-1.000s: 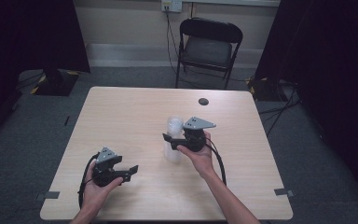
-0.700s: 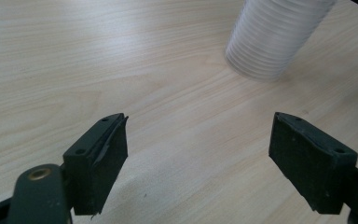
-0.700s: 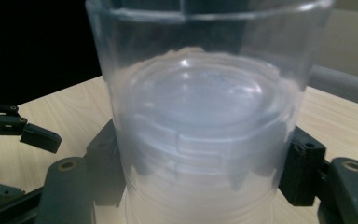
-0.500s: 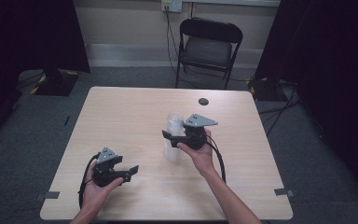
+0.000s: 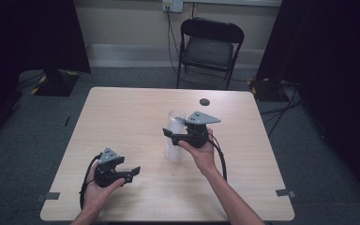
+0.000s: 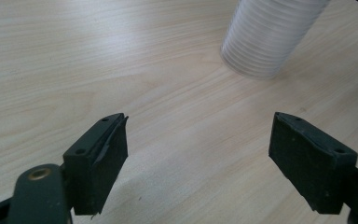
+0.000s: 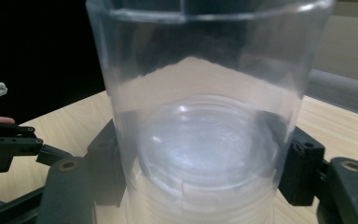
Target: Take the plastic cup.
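1. Tongs of the right hand [image 5: 180,136] clamp the stack of clear ribbed plastic cups [image 5: 175,138] near its top, one black jaw on each side of its wall; the stack stands upright near the middle of the pale wooden desk [image 5: 122,117].
2. That right forearm reaches forward from the near edge, its hand [image 5: 201,150] wrapped under the tool.
3. Left tongs [image 5: 129,172] gape wide and hold nothing, low over the desk's near-left part, aimed toward the cups, well apart from them.
4. A small black disc [image 5: 204,101] lies by the far edge.
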`<act>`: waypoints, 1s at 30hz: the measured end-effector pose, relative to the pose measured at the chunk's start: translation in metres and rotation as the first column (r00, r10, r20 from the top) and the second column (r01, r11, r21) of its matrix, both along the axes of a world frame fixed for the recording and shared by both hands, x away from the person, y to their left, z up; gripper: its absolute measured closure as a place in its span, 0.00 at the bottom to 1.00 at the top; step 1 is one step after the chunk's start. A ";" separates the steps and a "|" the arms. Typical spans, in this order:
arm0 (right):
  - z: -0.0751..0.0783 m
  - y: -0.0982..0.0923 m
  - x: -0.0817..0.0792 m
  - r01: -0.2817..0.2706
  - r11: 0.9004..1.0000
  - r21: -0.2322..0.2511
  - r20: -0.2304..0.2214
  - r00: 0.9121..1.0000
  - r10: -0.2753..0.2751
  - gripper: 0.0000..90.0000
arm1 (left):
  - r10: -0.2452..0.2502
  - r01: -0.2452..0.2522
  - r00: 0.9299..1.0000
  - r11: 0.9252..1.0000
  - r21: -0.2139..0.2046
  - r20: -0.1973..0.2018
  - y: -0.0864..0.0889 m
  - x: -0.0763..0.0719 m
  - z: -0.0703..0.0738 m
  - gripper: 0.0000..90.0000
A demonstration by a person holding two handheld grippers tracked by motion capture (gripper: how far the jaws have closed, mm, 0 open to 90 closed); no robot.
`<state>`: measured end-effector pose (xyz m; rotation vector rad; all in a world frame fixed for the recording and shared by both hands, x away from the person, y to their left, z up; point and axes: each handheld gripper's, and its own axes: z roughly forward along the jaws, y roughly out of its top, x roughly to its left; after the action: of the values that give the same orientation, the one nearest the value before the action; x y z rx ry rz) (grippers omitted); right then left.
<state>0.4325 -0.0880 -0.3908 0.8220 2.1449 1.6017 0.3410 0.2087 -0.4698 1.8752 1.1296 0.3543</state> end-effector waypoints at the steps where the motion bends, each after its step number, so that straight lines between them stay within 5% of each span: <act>1: 0.000 0.000 0.000 -0.002 1.000 0.005 0.000 1.000 0.002 0.35 | 0.001 -0.001 1.000 1.000 -0.001 0.005 0.000 0.000 0.000 0.21; 30: 0.026 -0.006 -0.001 0.006 0.998 0.064 0.013 1.000 -0.006 0.36 | 0.004 -0.004 1.000 1.000 0.001 -0.005 0.000 0.000 -0.002 0.21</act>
<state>0.4318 -0.0939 -0.3651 0.8343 2.0898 1.6760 0.3409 0.2090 -0.4714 1.8755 1.1374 0.3523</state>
